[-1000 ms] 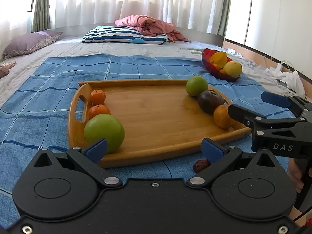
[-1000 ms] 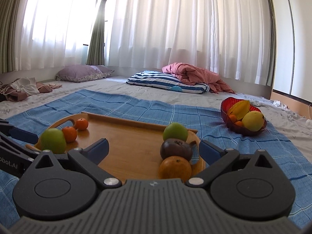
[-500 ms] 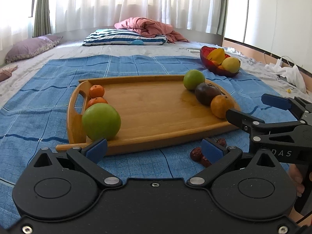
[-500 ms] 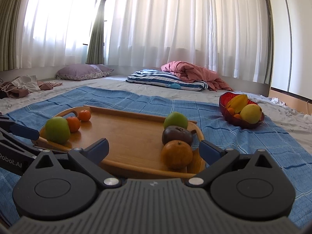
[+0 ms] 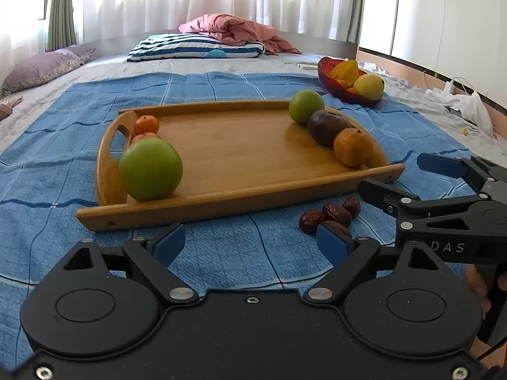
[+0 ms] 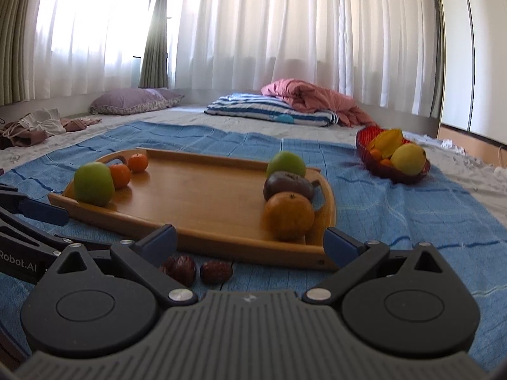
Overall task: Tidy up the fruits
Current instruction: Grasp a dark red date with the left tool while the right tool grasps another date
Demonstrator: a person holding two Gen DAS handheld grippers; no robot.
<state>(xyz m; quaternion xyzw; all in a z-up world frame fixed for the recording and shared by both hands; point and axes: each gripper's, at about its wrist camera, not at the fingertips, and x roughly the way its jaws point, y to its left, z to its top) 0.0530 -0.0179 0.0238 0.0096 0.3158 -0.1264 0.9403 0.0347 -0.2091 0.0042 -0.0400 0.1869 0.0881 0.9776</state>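
A wooden tray (image 5: 237, 148) lies on a blue cloth. Its left end holds a large green apple (image 5: 150, 167) and two small oranges (image 5: 146, 124). Along its right end sit a green apple (image 5: 306, 105), a dark fruit (image 5: 328, 126) and an orange (image 5: 353, 147). Several red dates (image 5: 329, 215) lie on the cloth before the tray's near right corner. My left gripper (image 5: 250, 243) hovers low before the tray, its jaws closing with nothing between them; a date lies by its right pad. My right gripper (image 6: 250, 243) is open and empty above two dates (image 6: 180, 269).
A red bowl (image 5: 345, 95) with a starfruit and a yellow fruit stands beyond the tray at the right. Pillows and a pink blanket (image 5: 234, 28) lie at the back by the curtains. White cloth (image 5: 459, 101) lies at the far right.
Both grippers have sunk toward the cloth and drawn back from the tray, bringing the dates into view. The left jaws have narrowed.
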